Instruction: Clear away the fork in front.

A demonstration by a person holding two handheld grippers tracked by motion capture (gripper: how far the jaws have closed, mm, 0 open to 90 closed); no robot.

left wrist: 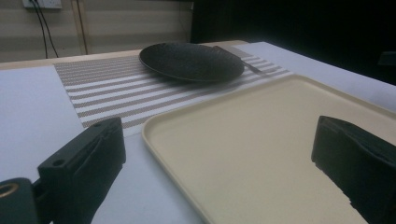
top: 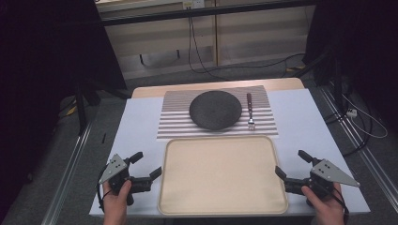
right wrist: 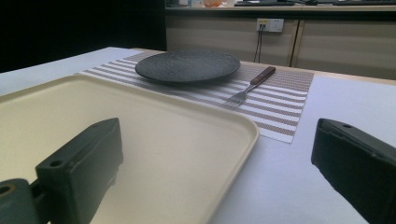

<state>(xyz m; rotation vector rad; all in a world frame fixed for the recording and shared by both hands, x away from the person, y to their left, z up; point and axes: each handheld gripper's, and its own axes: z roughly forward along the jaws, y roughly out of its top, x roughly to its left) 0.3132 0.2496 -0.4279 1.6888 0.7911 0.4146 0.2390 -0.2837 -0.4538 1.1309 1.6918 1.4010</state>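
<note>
**Both claws parked at the tray, nothing picked up yet**

I have the left claw (top: 149,165) sitting at the tray's (top: 164,187) nine o'clock edge and the right claw (top: 291,164) at its three o'clock edge, each just beside the rim and, as far as I can judge from the high view, not touching it. Both are released, jaws spread wide with nothing between them; in the left gripper view the tray's near corner (left wrist: 149,128) lies in the gap ahead of the jaws, and in the right gripper view the tray's rim (right wrist: 254,130) runs up between them the same way.

The tray is bare and lies on the desk (top: 136,126) nearest to me. At its twelve o'clock lies the striped placemat (top: 173,122), carrying the dark plate (top: 215,109), with the fork (top: 250,110) just beside the plate at its three o'clock, tines pointing toward the tray.

I read this as the start of the job: the claws flank the tray, so the tray looks like the first thing to handle. The next move, as I judge it, calls for easing each claw inward until one jaw slips under the rim and the other sits over it, then clenching both at matching spots so the tray lifts level. The rim is low and thin, so I would come in flat to the desk.
</note>
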